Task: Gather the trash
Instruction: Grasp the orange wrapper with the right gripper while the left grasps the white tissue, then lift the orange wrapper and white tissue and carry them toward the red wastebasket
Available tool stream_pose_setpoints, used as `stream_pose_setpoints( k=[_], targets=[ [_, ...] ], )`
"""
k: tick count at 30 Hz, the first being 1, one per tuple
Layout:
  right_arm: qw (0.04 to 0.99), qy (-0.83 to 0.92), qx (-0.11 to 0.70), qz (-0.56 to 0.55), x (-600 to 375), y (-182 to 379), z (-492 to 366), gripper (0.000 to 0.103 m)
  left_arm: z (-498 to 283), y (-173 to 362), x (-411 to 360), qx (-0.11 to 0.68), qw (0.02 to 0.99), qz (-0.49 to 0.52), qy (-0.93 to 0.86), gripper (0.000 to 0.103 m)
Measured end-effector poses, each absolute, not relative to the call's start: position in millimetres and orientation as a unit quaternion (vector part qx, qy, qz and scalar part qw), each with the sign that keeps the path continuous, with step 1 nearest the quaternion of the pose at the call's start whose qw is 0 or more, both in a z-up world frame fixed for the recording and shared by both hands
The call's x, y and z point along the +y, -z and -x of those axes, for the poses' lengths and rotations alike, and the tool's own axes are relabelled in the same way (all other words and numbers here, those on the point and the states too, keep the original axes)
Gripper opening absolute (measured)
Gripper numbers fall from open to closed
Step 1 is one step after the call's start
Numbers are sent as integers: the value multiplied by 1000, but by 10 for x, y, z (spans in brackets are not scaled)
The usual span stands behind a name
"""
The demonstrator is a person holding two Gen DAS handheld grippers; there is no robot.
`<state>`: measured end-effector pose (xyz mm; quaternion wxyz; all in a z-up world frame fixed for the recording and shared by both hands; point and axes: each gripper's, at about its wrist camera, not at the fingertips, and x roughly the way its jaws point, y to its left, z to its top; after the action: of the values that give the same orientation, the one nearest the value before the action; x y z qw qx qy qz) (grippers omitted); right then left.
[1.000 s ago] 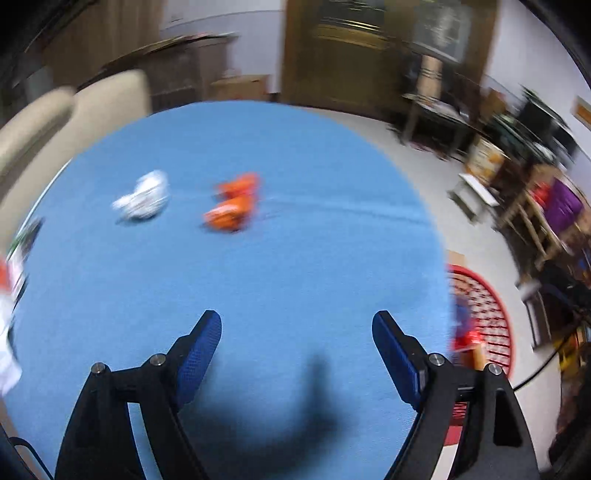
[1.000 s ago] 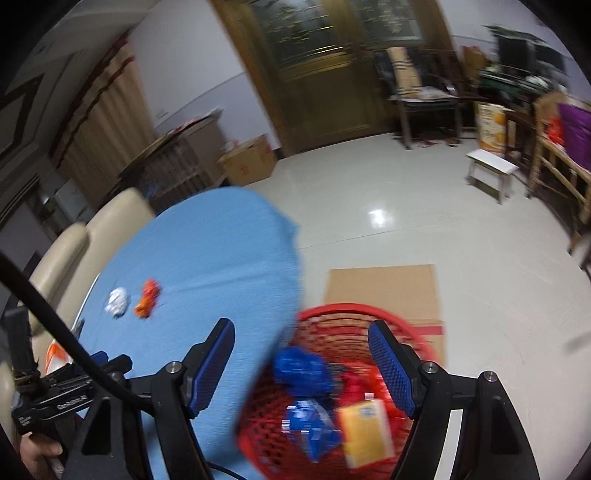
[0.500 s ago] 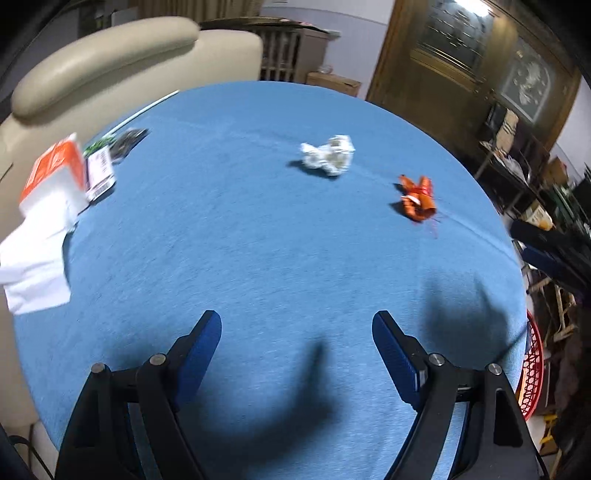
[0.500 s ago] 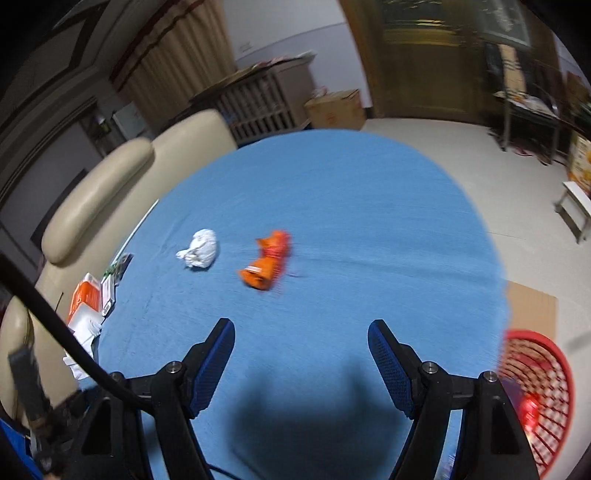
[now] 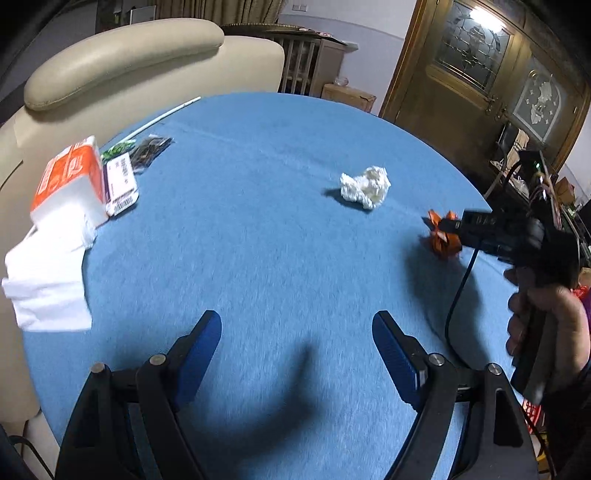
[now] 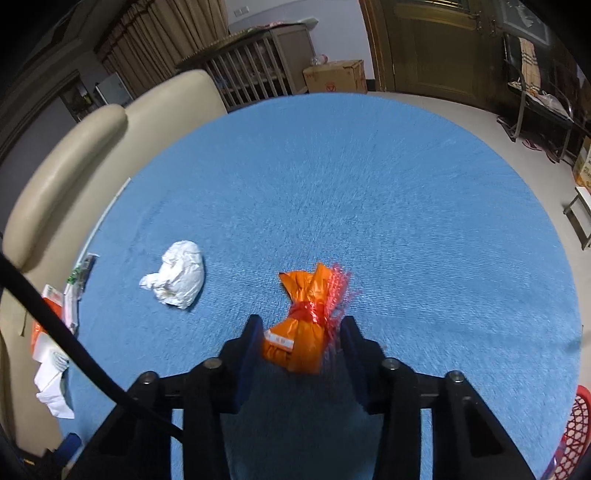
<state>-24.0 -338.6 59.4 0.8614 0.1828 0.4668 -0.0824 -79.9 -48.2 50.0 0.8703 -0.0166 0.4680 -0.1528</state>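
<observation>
A lived-in home sitting room

We see a cream leather sofa (image 5: 122,70) beyond the blue-clothed round surface (image 6: 369,206), a wooden door with leaded glass (image 5: 469,51) ahead to the right, curtains (image 6: 166,33), and a cardboard box (image 6: 336,75) on the tiled floor.

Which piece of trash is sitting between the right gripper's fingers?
The orange wrapper, between the right gripper fingers; the white paper ball lies apart, farther left.

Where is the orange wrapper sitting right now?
In the right wrist view the orange wrapper lies on the blue table, between the right tongs, with the crumpled white paper to its left.
</observation>
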Motion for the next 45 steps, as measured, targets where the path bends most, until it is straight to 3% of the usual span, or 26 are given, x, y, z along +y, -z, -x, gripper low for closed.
stream_pose_setpoints(
  k=[4, 6, 21, 23, 25, 35, 38, 45],
  targets=[
    [860, 77, 478, -164, -3340, -509, 141, 39, 568, -546, -679, 461, 872, 8, 163, 84],
    [860, 69, 481, -155, -3317, -487, 111, 29, 427, -557, -808, 460, 871, 8, 170, 84],
    [866, 21, 470, -168, -3503, -442, 452, 25, -691, -271, -1822, 489, 852, -17, 187, 83],
    [866, 15, 472, -168, -3497, -438, 478, 25, -741, -203, -1851, 501, 845, -27, 184, 48],
    [864, 9, 474, -170, -3493, -422, 489, 25, -777, -187, -1821, 507, 841, -18, 188, 36],
    [861, 2, 476, -180, -3470, -429, 372, 29, -341, -427, -1379, 480, 860, -36, 169, 32],
    [863, -13, 479, -161, -3349, -447, 359, 24, -127, -448, -1169, 482, 861, -25, 159, 32],
    [878, -6, 453, -151, -3095, -751, 671, 24, 316, -507, -982, 477, 867, -15, 144, 32]
  ],
)
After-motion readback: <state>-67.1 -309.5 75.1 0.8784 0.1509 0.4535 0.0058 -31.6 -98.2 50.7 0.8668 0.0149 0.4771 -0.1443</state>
